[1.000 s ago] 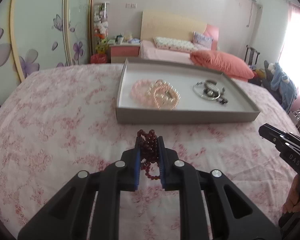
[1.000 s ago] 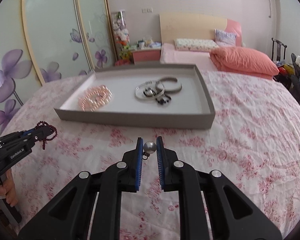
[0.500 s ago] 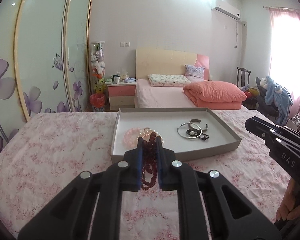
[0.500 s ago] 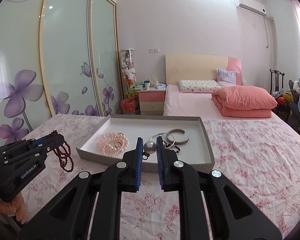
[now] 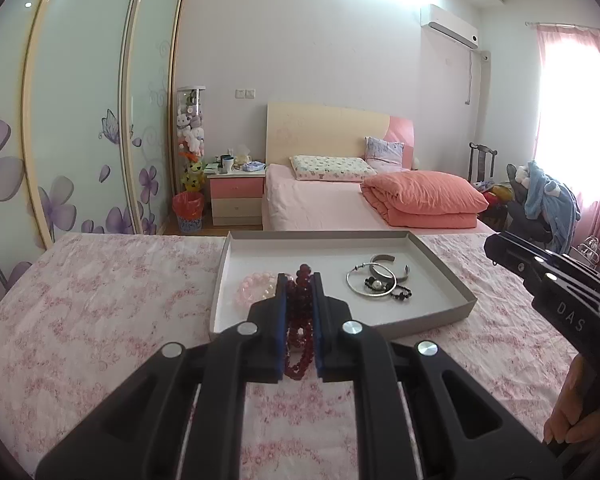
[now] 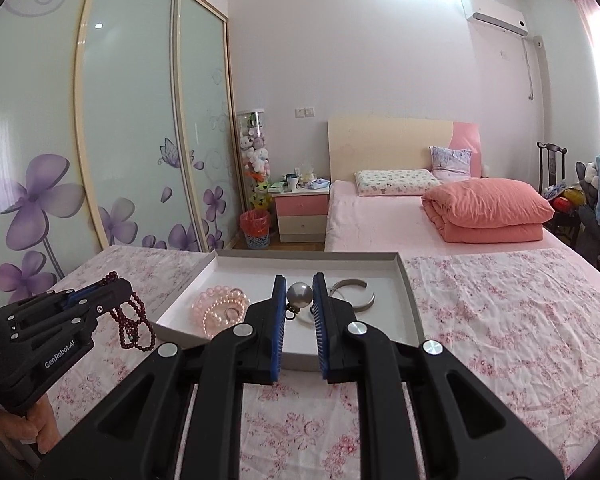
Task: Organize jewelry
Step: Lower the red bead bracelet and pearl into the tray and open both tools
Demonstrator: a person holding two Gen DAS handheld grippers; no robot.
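- Left wrist view: the left gripper (image 5: 300, 292) is clamped on a dark red bead strand (image 5: 299, 320) at lower centre, lifted off the floral bedspread (image 5: 100, 320). Carrying to the grey tray (image 5: 440, 276) is judged the step in hand; pink bead bracelets (image 5: 256, 289) and silver bangles (image 5: 374, 276) lie inside.
- Right wrist view: a silver ball pendant (image 6: 299, 295) is pinched in the right gripper (image 6: 299, 298) at centre frame. Next, a reach over the tray's near wall and release seem called for.

One tray (image 5: 444, 268), two grippers, perhaps six jewelry pieces
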